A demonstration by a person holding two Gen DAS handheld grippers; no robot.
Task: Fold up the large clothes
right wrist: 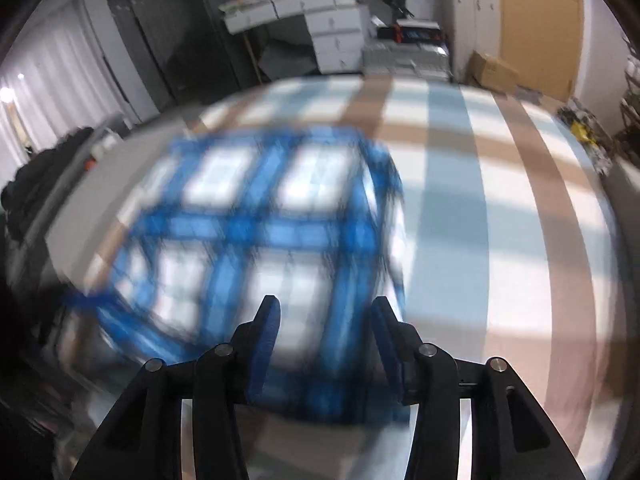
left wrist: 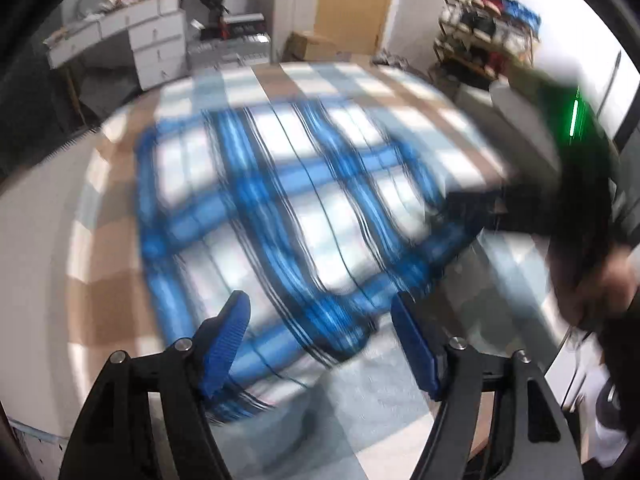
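1. Lying ahead of both grippers, the blue-and-white plaid cloth garment rests on a checked bedspread.
2. Left gripper: jaws spread, empty.
3. Right gripper: jaws parted, grasping nothing.

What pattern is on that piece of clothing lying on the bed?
The garment has a blue and white plaid with thin dark lines, clearest in the left wrist view.

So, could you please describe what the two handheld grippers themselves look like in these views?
Both look alike. The left gripper and right gripper each have two blue fingers with finely ribbed pads, mounted on matte black angular linkage arms with cut-out slots, joined by round silver pivot pins. No cables or markings are visible on them. In the left view, the right gripper's body is a dark blur with a green light.
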